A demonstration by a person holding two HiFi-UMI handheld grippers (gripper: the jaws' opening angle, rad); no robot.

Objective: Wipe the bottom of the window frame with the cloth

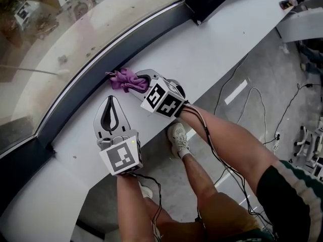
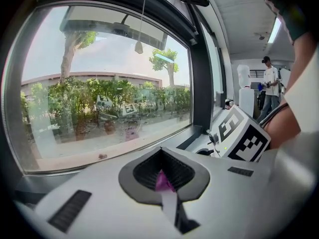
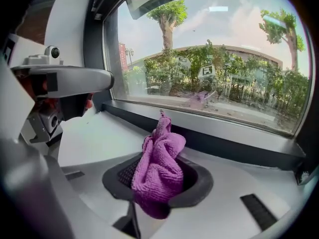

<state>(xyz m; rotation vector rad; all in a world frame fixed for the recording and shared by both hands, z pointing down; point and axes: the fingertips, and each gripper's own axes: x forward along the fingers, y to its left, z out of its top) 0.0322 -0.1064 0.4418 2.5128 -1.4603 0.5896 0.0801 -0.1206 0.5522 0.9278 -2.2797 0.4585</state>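
Your right gripper [image 1: 135,82] has its fingers clamped on the purple cloth [image 1: 123,79]. In the right gripper view the cloth [image 3: 159,168] sits bunched in the hollow between the two pads, filling most of it. One fold hangs out at the near side and the rest stands up past the tips in a crumpled peak. From the head view the free end of the cloth pokes out ahead of those fingers and reaches the edge of the dark bottom strip of the window frame [image 1: 101,69], while the gripper body lies over the white sill [image 1: 212,54]. Your left gripper [image 1: 110,101] rests on the sill just beside the right one, apart from the cloth, pointing at the frame. Its fingers meet at the tips around an oval gap. In the left gripper view a small purple sliver shows in that gap [image 2: 163,181], and you cannot tell what it is.
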